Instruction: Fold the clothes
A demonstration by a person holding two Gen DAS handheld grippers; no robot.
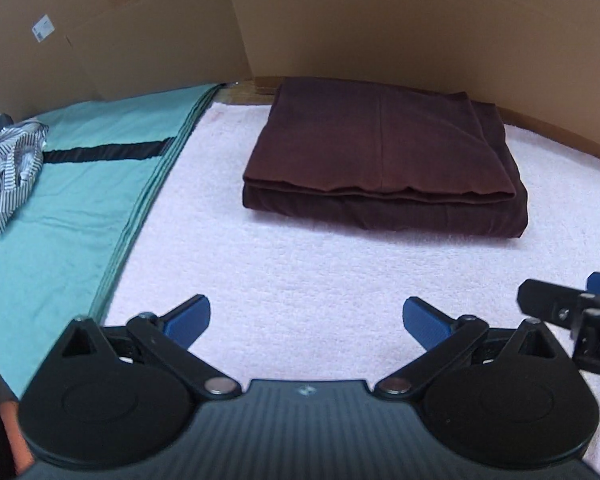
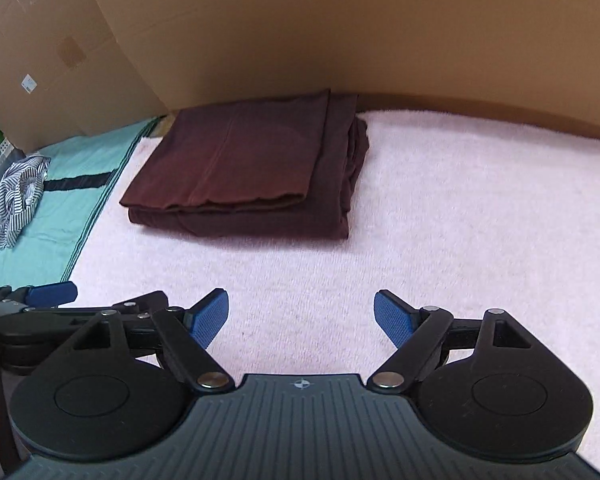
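Note:
A dark maroon garment [image 1: 384, 156] lies folded into a flat rectangle on the pink towel [image 1: 300, 280], near the cardboard wall; the right wrist view shows the same garment [image 2: 244, 168] left of centre. My left gripper [image 1: 306, 320] hovers open over the bare towel, well short of the garment, with nothing between its blue pads. My right gripper [image 2: 300, 316] is open too, empty, and also short of the garment. The right gripper's tip shows at the left wrist view's right edge, and the left gripper's tip at the right wrist view's left edge.
A teal cloth [image 1: 72, 200] with a black stripe covers the surface left of the towel. A crumpled striped garment [image 1: 10, 168] lies on it at the far left. Cardboard walls [image 1: 380, 20] close off the back and the left side.

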